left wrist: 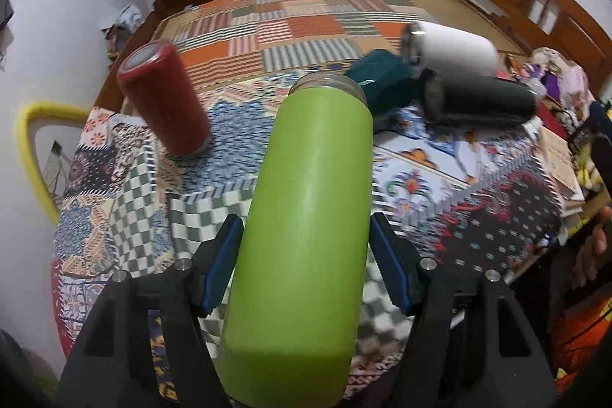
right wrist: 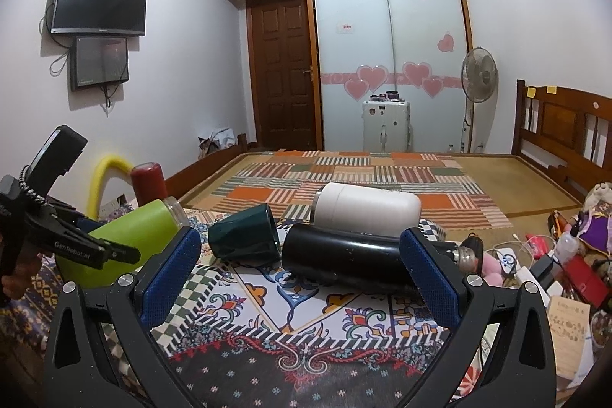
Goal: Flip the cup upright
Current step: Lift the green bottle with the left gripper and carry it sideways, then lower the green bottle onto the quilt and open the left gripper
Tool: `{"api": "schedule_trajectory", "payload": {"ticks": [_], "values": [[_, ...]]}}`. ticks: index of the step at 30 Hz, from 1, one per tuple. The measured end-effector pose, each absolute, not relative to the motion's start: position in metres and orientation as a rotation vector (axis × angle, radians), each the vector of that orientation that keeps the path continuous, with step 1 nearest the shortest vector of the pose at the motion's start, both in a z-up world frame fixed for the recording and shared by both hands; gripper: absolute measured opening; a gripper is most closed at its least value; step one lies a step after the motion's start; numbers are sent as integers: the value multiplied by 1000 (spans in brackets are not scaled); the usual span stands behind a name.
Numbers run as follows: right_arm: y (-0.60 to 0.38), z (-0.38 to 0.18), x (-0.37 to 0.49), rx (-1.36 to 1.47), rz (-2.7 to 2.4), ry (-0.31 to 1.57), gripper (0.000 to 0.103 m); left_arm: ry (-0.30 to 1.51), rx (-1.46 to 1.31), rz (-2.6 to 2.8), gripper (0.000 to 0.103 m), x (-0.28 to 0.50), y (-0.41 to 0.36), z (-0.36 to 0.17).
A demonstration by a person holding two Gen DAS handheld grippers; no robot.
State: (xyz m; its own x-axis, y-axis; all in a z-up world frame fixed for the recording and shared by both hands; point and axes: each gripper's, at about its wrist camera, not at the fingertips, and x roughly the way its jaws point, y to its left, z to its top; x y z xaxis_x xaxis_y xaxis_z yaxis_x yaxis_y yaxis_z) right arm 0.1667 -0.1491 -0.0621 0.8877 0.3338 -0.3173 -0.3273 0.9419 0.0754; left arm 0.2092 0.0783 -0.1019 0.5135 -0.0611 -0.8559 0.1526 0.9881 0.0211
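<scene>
Between the blue pads of the left gripper sits the green cup — pinched at mid-body, tilted, mouth pointing away toward 12 o'clock above the quilted surface. At 10 o'clock a red cup stands mouth-down. The right gripper is spread wide, holding nothing — beyond it lie a black cup, a white cup behind that, and a teal cup at 11 o'clock.

Black gripper, blue pads
</scene>
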Motion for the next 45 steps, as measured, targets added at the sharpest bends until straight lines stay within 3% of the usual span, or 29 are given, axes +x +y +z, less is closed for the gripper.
{"api": "schedule_trajectory", "payload": {"ticks": [23,32,45], "values": [[-183,-73,154,19,296,367,103,1095,160,-301,67,212,-26,-145],[-180,-77,156,13,301,391,103,1117,154,-318,68,211,-24,-144],[-159,-77,159,-37,316,420,103,916,160,-214,68,186,44,-106]]}}
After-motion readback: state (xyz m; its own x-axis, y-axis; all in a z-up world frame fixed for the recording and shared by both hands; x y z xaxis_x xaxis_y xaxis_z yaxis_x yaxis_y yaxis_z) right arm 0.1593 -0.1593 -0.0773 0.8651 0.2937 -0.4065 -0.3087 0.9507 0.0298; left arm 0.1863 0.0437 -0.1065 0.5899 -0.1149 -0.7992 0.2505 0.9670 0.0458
